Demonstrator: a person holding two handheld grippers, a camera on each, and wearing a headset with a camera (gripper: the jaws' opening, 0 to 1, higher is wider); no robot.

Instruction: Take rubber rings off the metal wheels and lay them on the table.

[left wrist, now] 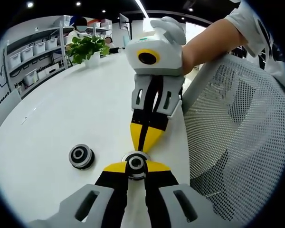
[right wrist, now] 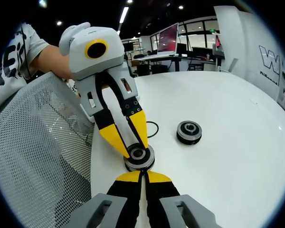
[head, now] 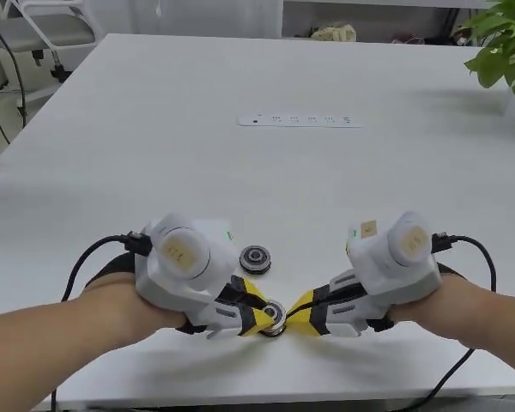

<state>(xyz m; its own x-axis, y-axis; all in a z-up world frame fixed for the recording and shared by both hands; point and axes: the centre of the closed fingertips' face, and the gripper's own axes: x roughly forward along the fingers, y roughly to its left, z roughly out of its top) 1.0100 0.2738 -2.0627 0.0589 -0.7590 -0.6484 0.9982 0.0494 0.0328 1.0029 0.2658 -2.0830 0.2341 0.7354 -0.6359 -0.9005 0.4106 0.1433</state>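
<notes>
Head view: left gripper (head: pixel 259 321) clamps the metal wheel (head: pixel 273 316) at the table (head: pixel 154 129) front edge. Right gripper (head: pixel 293 307) jaws are pressed together at its rim. Rubber ring (right wrist: pixel 149 163) is probably soft, stretchy and grippy, so pinch the outer edge and peel. Second wheel (head: pixel 256 258) lies just beyond.

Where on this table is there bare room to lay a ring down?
Widest bare stretch: between the power strip and the loose wheel. Crowded at the near edge, where the left gripper and right gripper meet on the other wheel.
</notes>
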